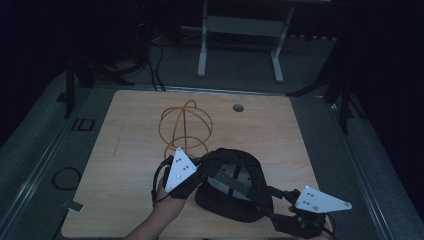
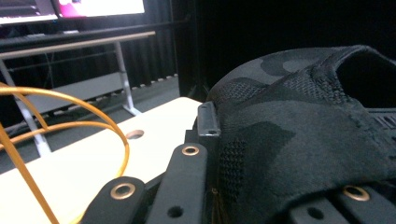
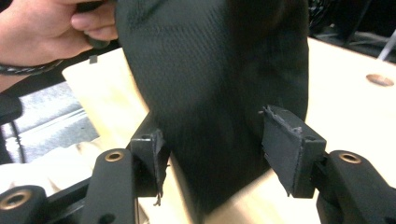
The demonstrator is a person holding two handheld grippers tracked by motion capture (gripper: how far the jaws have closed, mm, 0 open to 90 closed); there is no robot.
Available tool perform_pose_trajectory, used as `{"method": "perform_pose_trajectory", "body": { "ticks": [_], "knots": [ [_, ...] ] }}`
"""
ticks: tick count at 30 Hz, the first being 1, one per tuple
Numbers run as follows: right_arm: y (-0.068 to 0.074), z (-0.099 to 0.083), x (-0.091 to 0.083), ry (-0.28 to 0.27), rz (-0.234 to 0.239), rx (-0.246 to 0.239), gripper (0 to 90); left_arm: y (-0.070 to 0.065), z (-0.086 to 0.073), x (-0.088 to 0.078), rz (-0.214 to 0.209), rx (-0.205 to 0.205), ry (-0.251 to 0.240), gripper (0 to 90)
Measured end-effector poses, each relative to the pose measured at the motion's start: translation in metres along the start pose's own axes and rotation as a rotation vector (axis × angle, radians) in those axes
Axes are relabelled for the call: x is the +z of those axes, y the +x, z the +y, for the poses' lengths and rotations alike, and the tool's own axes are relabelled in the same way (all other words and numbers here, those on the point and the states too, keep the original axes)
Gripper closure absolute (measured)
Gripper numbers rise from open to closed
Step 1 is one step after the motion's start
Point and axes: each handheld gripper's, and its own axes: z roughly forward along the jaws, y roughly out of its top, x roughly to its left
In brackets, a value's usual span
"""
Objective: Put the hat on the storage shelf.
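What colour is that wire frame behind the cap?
Orange-gold wire frame, clearest in the high view.
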Motion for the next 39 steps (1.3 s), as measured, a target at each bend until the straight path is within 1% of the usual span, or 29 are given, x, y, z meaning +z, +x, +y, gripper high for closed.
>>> {"method": "perform_pose_trajectory", "body": {
  "ticks": [1, 2, 4, 7, 8, 10, 11, 12, 13, 15, 16, 18, 19, 21, 22, 23, 24, 26, 27, 30, 31, 32, 33, 34, 35, 36, 37, 38, 39],
  "knots": [
    [-0.002, -0.003, -0.004, 0.0, 0.009, 0.007, 42.5, 0.002, 0.002, -0.001, 0.002, -0.002, -0.001, 88.8],
    [-0.005, -0.006, -0.009, -0.011, 0.025, 0.025, 42.5, 0.003, 0.003, -0.001, -0.009, -0.012, -0.002, 88.8],
    [-0.01, -0.009, -0.018, -0.025, 0.039, 0.035, 42.5, 0.007, 0.004, -0.002, -0.037, -0.007, -0.013, 88.8],
    [-0.018, -0.007, -0.032, -0.058, 0.001, 0.042, 43.0, 0.01, 0.005, -0.003, -0.076, 0.026, -0.006, 88.8],
    [-0.021, -0.005, -0.035, -0.064, -0.015, 0.034, 43.3, 0.012, 0.006, -0.003, -0.11, 0.037, -0.008, 88.8],
    [-0.026, -0.001, -0.039, -0.064, -0.054, 0.007, 43.8, 0.015, 0.005, -0.004, -0.154, 0.062, -0.007, 88.7],
    [-0.028, 0.002, -0.039, -0.065, -0.064, -0.013, 43.8, 0.018, 0.005, -0.005, -0.198, 0.066, -0.015, 88.7],
    [-0.028, 0.002, -0.039, -0.065, -0.064, -0.013, 43.8, 0.018, 0.005, -0.005, -0.198, 0.066, -0.015, 88.7],
    [-0.032, 0.007, -0.038, -0.062, -0.076, -0.036, 43.9, 0.023, 0.004, -0.006, -0.258, 0.073, -0.016, 88.7],
    [-0.034, 0.012, -0.035, -0.062, -0.073, -0.052, 44.3, 0.027, 0.003, -0.008, -0.317, 0.079, -0.049, 88.7],
    [-0.035, 0.014, -0.033, -0.058, -0.07, -0.065, 44.9, 0.029, 0.003, -0.01, -0.359, 0.077, -0.06, 88.7],
    [-0.035, 0.019, -0.028, -0.057, -0.065, -0.092, 44.9, 0.031, 0.004, -0.012, -0.389, 0.084, -0.081, 88.7],
    [-0.035, 0.02, -0.025, -0.059, -0.05, -0.093, 44.9, 0.032, 0.004, -0.013, -0.411, 0.08, -0.088, 88.7],
    [-0.033, 0.024, -0.018, -0.053, -0.03, -0.107, 44.9, 0.033, 0.006, -0.015, -0.422, 0.091, -0.09, 88.7],
    [-0.03, 0.026, -0.014, -0.049, -0.015, -0.119, 44.9, 0.033, 0.007, -0.016, -0.436, 0.102, -0.097, 88.7],
    [-0.026, 0.027, -0.01, -0.045, 0.004, -0.139, 44.9, 0.033, 0.008, -0.017, -0.436, 0.107, -0.096, 88.7],
    [-0.023, 0.029, -0.008, -0.042, 0.017, -0.149, 44.8, 0.033, 0.009, -0.017, -0.452, 0.109, -0.092, 88.7],
    [-0.017, 0.032, -0.002, -0.048, 0.059, -0.174, 43.5, 0.035, 0.009, -0.017, -0.479, 0.102, -0.098, 88.7],
    [-0.014, 0.033, 0.001, -0.05, 0.083, -0.189, 43.4, 0.036, 0.009, -0.017, -0.499, 0.095, -0.091, 88.7],
    [-0.003, 0.039, 0.009, -0.047, 0.116, -0.247, 42.7, 0.035, 0.008, -0.016, -0.526, 0.096, -0.089, 88.7],
    [-0.001, 0.04, 0.01, -0.05, 0.123, -0.266, 42.7, 0.035, 0.008, -0.016, -0.529, 0.097, -0.089, 88.7],
    [0.001, 0.042, 0.011, -0.052, 0.13, -0.278, 42.7, 0.034, 0.008, -0.016, -0.54, 0.095, -0.085, 88.6],
    [0.002, 0.043, 0.012, -0.057, 0.14, -0.285, 42.7, 0.034, 0.008, -0.015, -0.552, 0.1, -0.086, 88.7],
    [0.003, 0.045, 0.014, -0.063, 0.155, -0.286, 42.8, 0.033, 0.008, -0.015, -0.553, 0.105, -0.088, 88.7],
    [0.004, 0.046, 0.015, -0.065, 0.17, -0.292, 42.8, 0.032, 0.008, -0.015, -0.569, 0.099, -0.088, 88.7],
    [0.005, 0.048, 0.017, -0.056, 0.175, -0.31, 42.8, 0.031, 0.008, -0.015, -0.57, 0.101, -0.09, 88.7],
    [0.005, 0.048, 0.019, -0.051, 0.178, -0.312, 43.7, 0.031, 0.008, -0.015, -0.57, 0.098, -0.092, 88.7],
    [0.005, 0.049, 0.021, -0.05, 0.188, -0.313, 44.8, 0.032, 0.008, -0.015, -0.584, 0.089, -0.095, 88.7],
    [0.005, 0.049, 0.023, -0.047, 0.2, -0.318, 45.2, 0.032, 0.008, -0.015, -0.578, 0.089, -0.096, 88.7]
  ]
}}
